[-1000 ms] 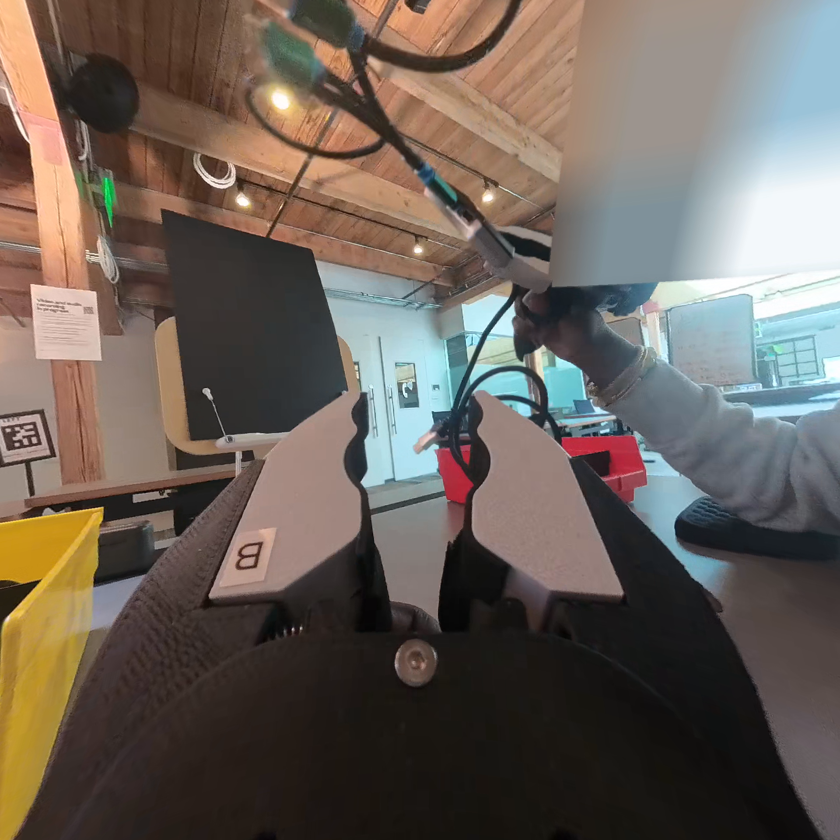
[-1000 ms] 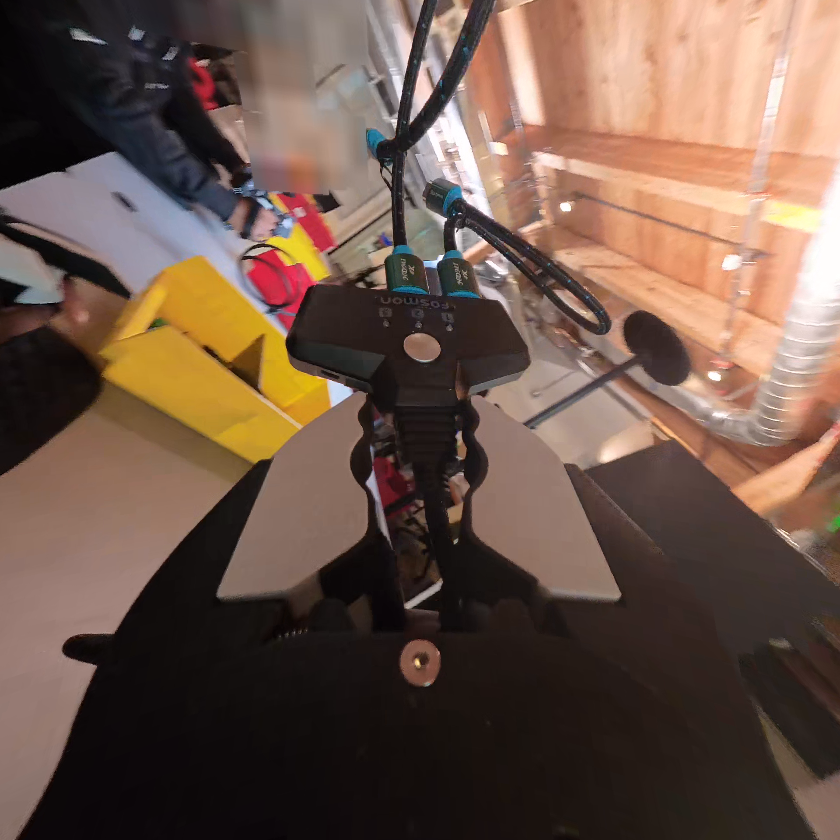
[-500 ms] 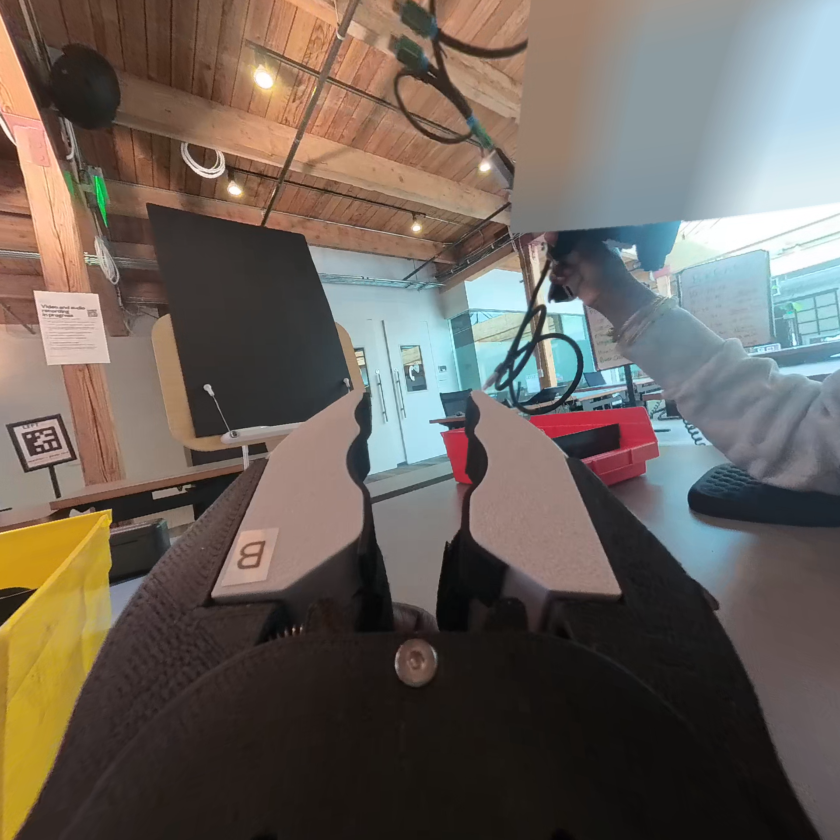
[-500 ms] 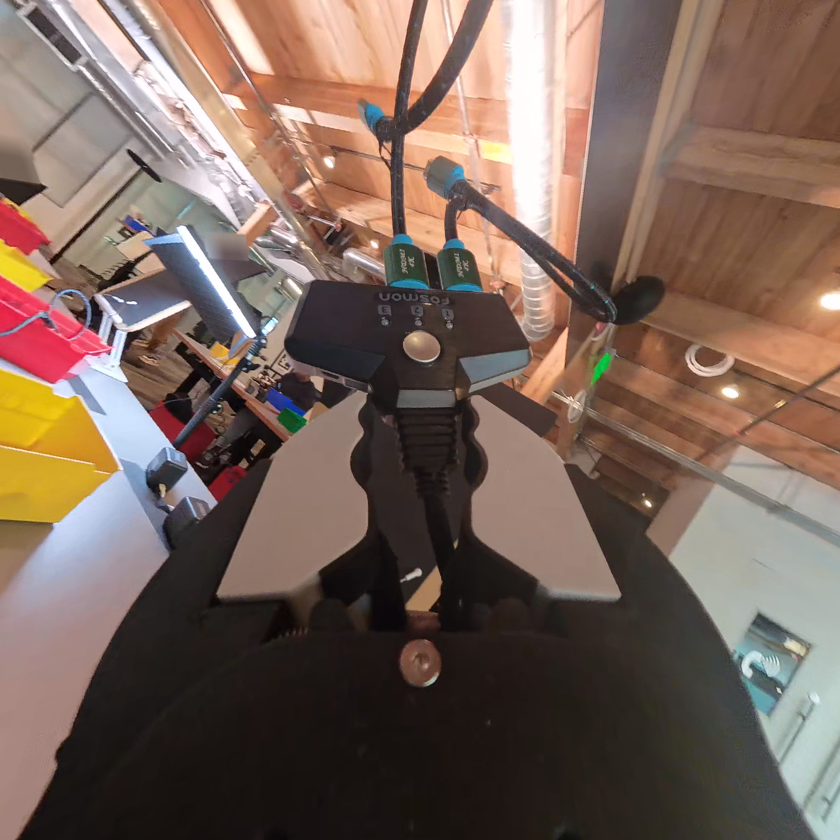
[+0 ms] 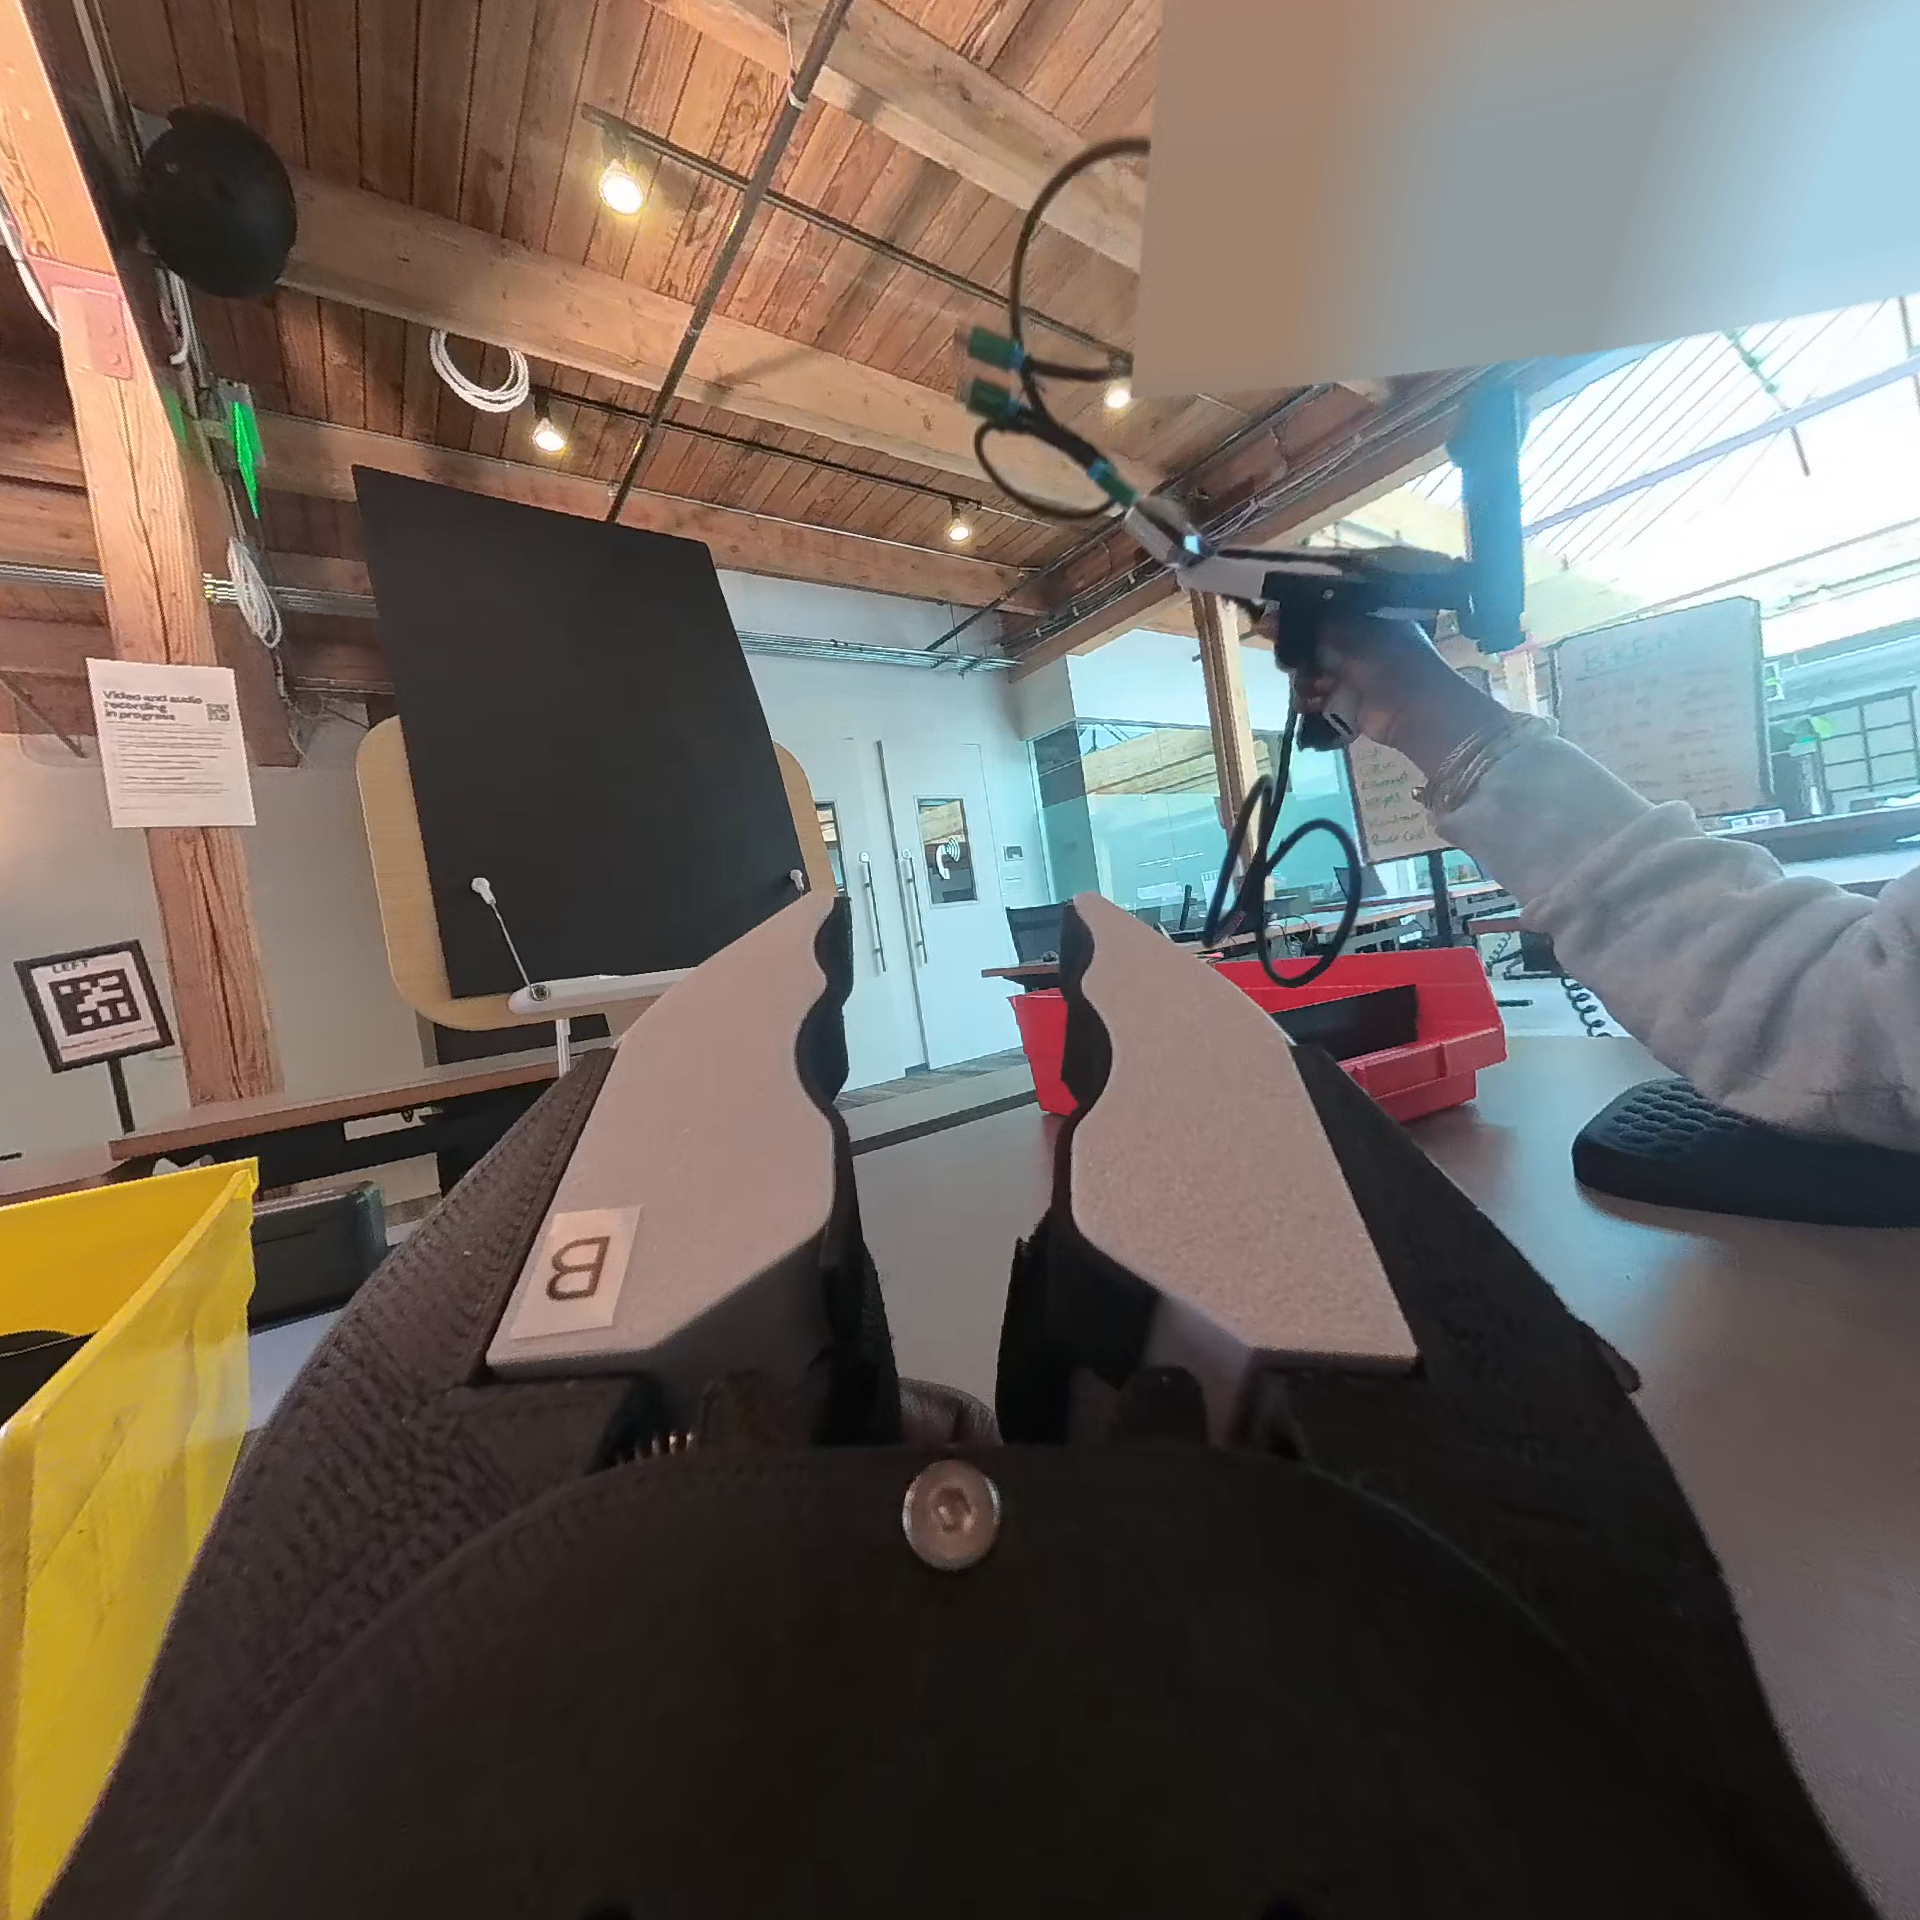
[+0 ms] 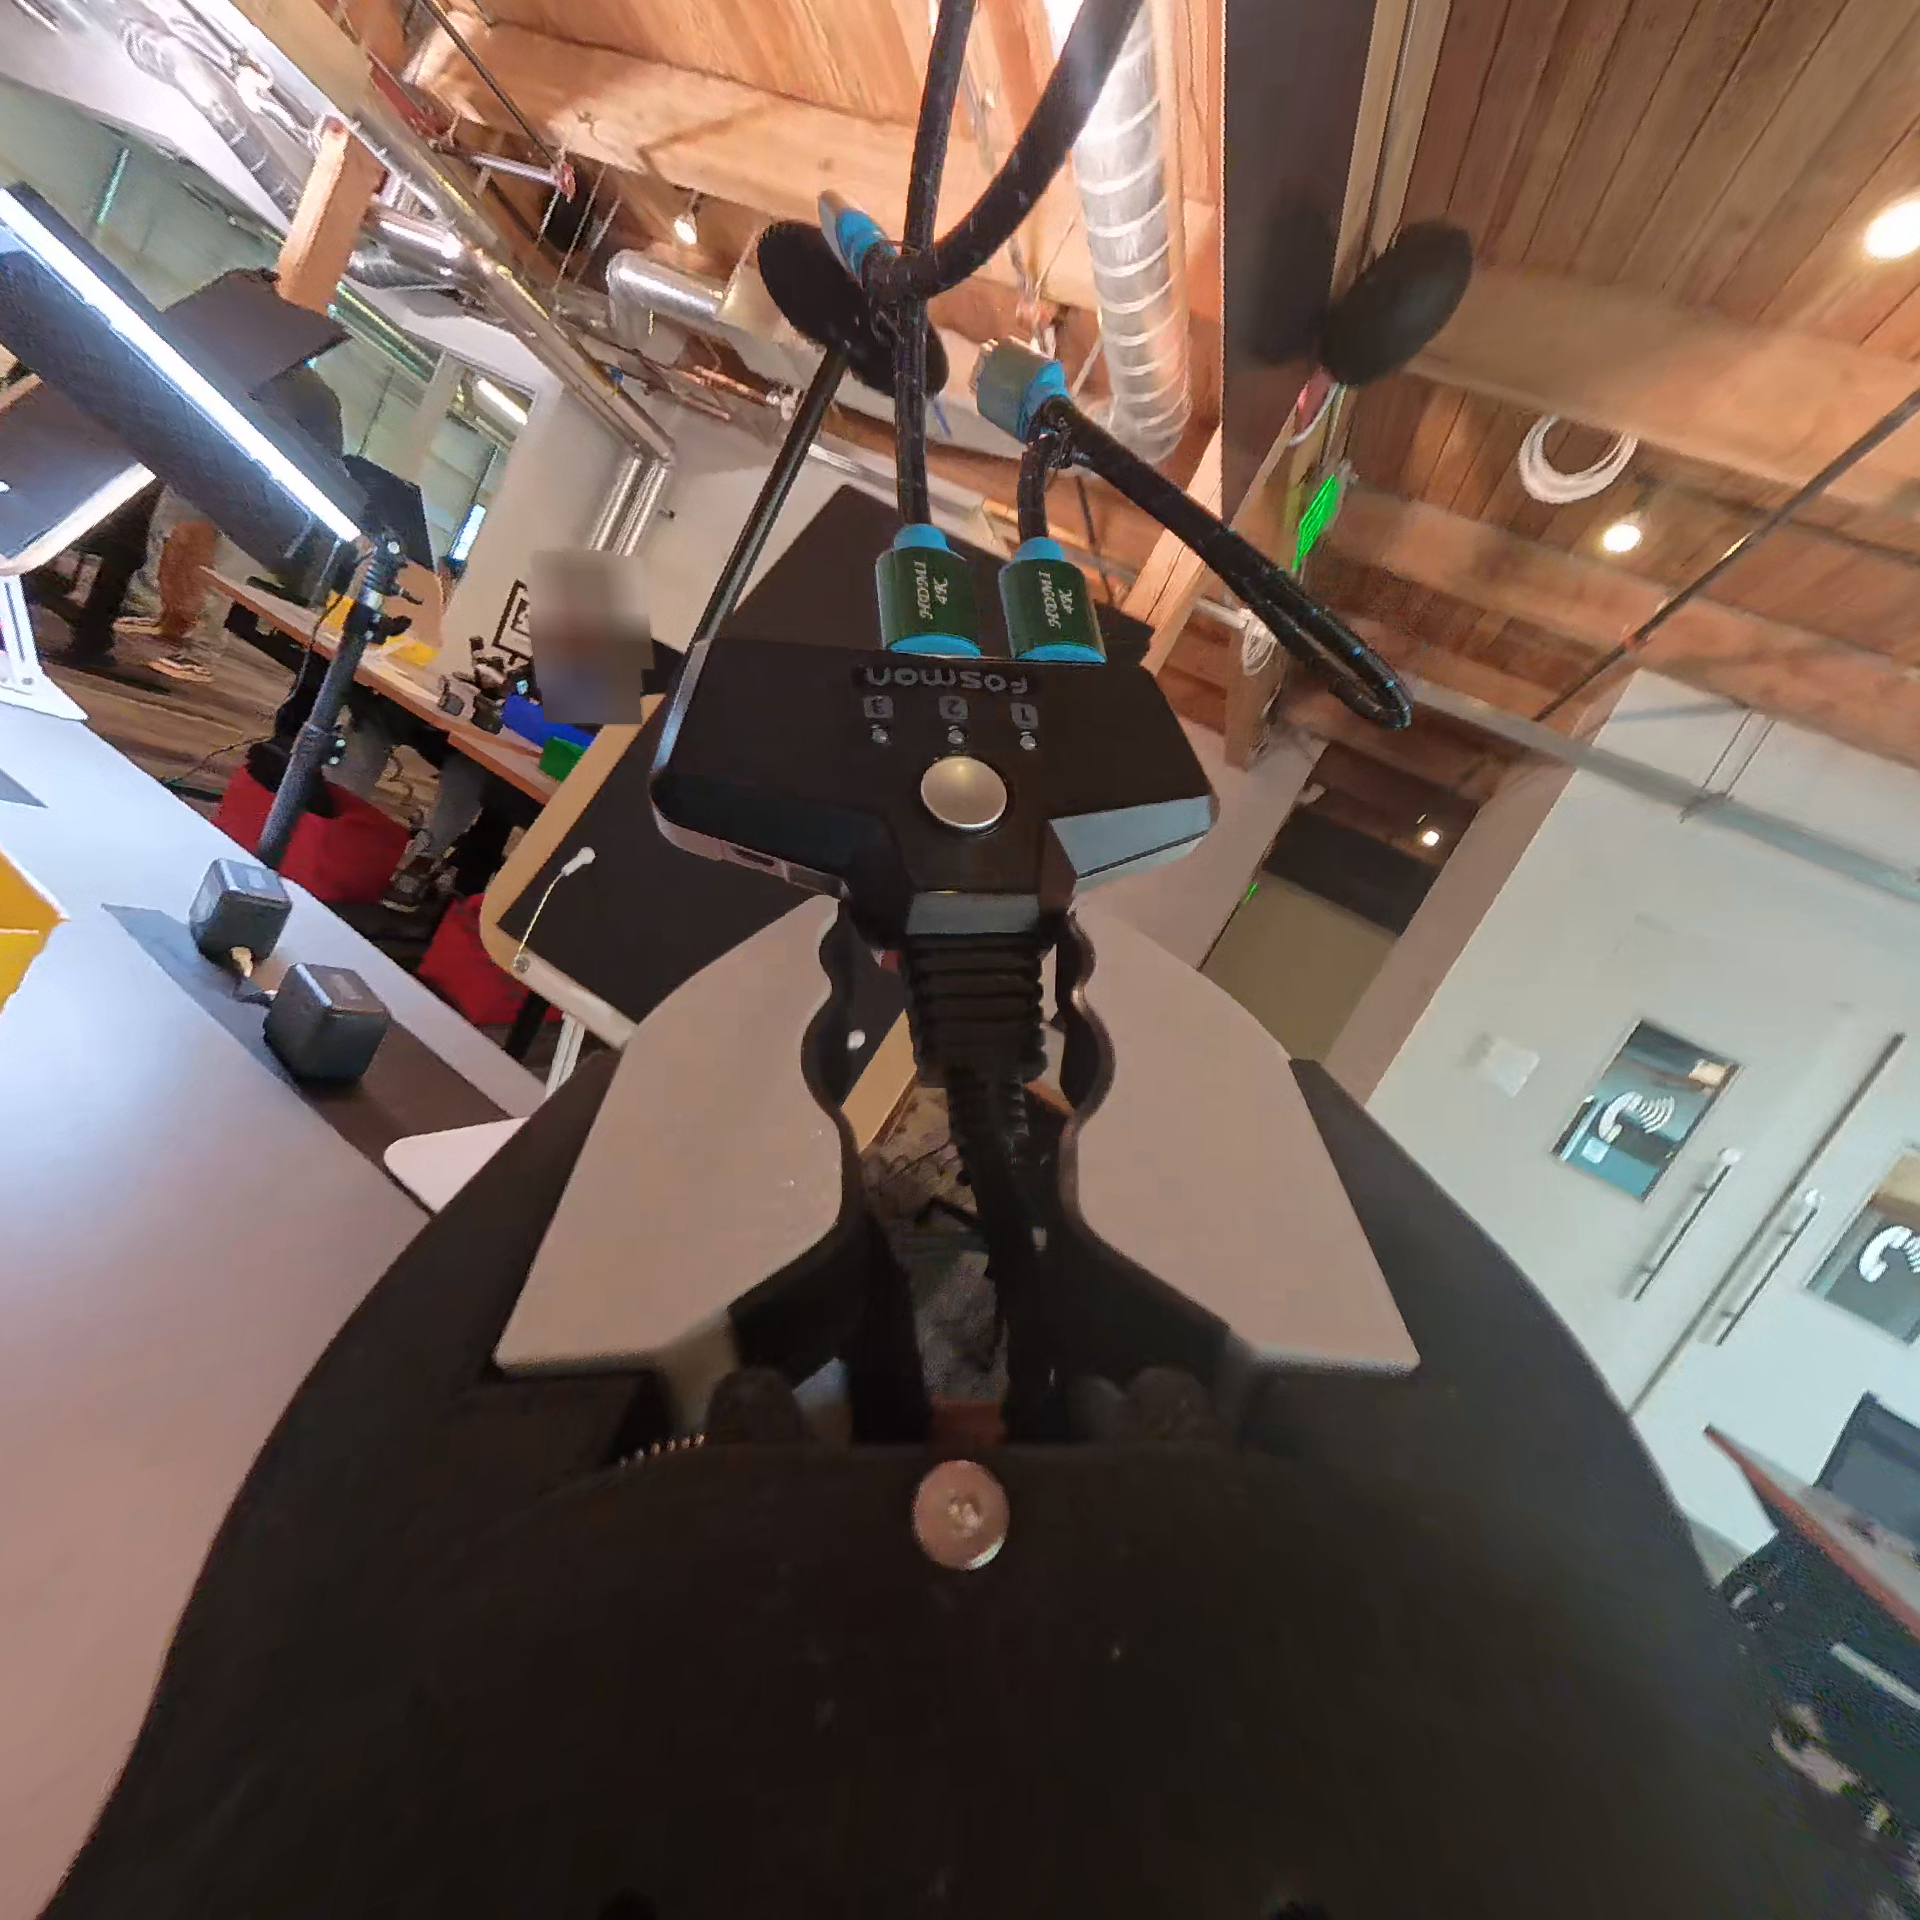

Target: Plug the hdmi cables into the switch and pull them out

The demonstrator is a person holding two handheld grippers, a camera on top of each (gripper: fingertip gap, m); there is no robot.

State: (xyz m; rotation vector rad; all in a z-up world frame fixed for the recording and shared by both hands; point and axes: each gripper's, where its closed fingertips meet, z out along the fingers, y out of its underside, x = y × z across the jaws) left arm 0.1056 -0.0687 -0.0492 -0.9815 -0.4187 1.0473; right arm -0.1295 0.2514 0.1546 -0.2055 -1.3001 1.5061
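Note:
My right gripper (image 6: 961, 935) is shut on the ribbed cable neck of the black HDMI switch (image 6: 935, 769) and holds it up in the air. Two green HDMI plugs (image 6: 920, 608) (image 6: 1049, 613) sit side by side in the switch's far edge. Their black braided cables (image 6: 1226, 561) loop upward, and the free plug ends (image 6: 1013, 379) hang loose. In the left wrist view, a hand holds the right gripper (image 5: 1236, 580), switch and cables (image 5: 1039, 416) high at the upper right. My left gripper (image 5: 951, 935) is open and empty, low over the table.
A yellow bin (image 5: 104, 1403) stands at my left. A red bin (image 5: 1382, 1029) and a black wrist pad (image 5: 1714, 1153) lie on the grey table (image 5: 1714, 1403) under a sleeved arm (image 5: 1662, 935). A black board (image 5: 582, 727) stands behind. Two small black boxes (image 6: 312, 1023) sit on the table.
The right gripper has swung round with the switch and cables, and its view turned from the ceiling toward the room. The left gripper stayed open and nearly still.

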